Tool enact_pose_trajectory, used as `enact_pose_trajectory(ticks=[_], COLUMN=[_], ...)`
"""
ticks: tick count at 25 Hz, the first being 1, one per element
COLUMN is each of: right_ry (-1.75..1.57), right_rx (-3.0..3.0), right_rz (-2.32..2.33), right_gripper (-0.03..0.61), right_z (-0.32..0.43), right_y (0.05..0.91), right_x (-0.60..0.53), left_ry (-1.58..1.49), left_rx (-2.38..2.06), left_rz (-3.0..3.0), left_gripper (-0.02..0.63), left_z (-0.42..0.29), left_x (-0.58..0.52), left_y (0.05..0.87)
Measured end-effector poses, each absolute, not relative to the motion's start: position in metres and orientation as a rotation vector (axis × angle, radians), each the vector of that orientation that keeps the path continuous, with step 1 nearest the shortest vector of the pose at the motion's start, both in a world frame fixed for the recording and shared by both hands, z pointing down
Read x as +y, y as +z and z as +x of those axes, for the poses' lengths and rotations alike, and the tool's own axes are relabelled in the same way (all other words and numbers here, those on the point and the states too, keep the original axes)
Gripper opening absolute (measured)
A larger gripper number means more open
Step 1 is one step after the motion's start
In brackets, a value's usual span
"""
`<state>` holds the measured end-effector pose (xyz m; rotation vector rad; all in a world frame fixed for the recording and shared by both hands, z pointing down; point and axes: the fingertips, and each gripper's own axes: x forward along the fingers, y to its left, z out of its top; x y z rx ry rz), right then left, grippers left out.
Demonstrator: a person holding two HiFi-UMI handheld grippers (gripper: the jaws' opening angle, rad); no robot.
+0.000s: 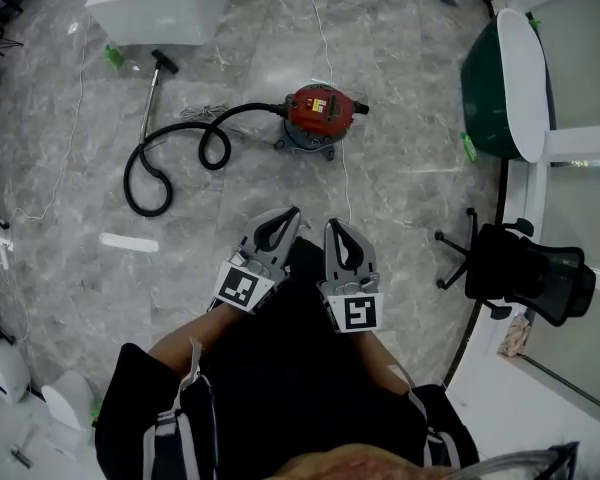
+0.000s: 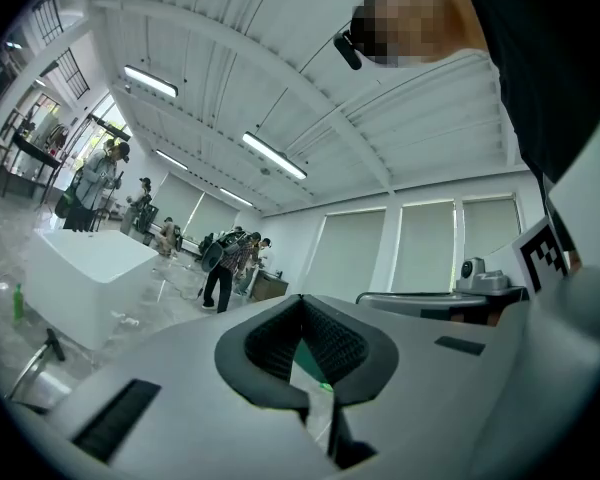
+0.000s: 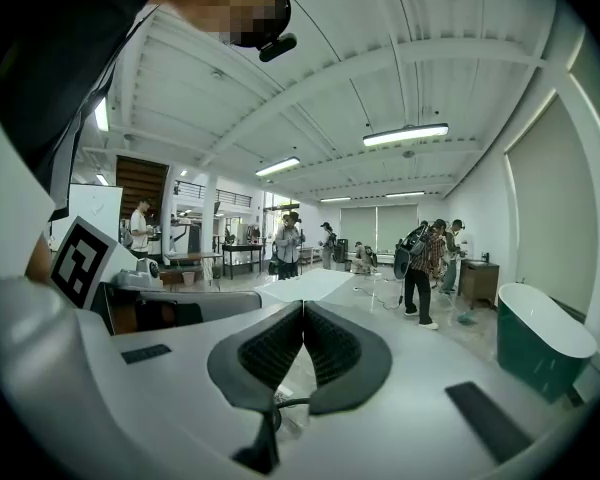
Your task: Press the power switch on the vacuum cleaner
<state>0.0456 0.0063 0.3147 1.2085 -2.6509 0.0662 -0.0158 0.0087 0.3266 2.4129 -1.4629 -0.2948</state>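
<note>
Two grippers sit close to the person's body in the head view, side by side and just apart, both pointing forward over the grey marbled stone floor [image 1: 410,183]. The left gripper [image 1: 283,218] is clenched on nothing: in its own view the dark ribbed pads [image 2: 325,343] meet at their tips, with only floor showing through the gap behind them. The right gripper [image 1: 342,232] is the same, its pads [image 3: 330,346] pressed tip to tip and empty.

The round red canister vacuum cleaner with a grey base [image 1: 318,116] stands on the floor well ahead of both grippers, a little left of the line they point along. Its switch is too small to make out. A black ribbed hose [image 1: 152,173] leaves its left side and coils in loops farther left, ending at a slim metal wand [image 1: 150,96]. A thin white cable [image 1: 346,183] runs from the canister back toward the grippers.

Between grippers and vacuum the floor is bare apart from that cable. At the right edge stand a dark green bathtub with a white rim [image 1: 485,88] and a black office chair [image 1: 525,268]; a white rectangular tub [image 1: 155,8] lies far left.
</note>
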Motion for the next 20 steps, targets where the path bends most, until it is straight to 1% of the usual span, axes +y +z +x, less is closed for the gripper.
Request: enact_pose_trajectory(ticks=[9, 15, 20], right_ry=[0.091, 0.018, 0.105], right_rx=[-2.695, -2.709, -2.688], right_rz=[1.079, 0.966, 0.860], right_gripper=[0.015, 0.015, 0.015], right_z=[0.034, 0.037, 0.033], right_y=[0.329, 0.336, 0.364], right_x=[-0.049, -0.093, -0.126], left_ry=[-0.245, -0.214, -0.177], left_rx=[-1.627, -1.654, -1.752], left_rz=[2.351, 2.304, 2.178], left_gripper=[0.018, 0.018, 0.018], left_z=[-0.033, -0.027, -0.039], left_x=[-0.039, -0.069, -0.086], left_y=[0.319, 0.334, 0.347])
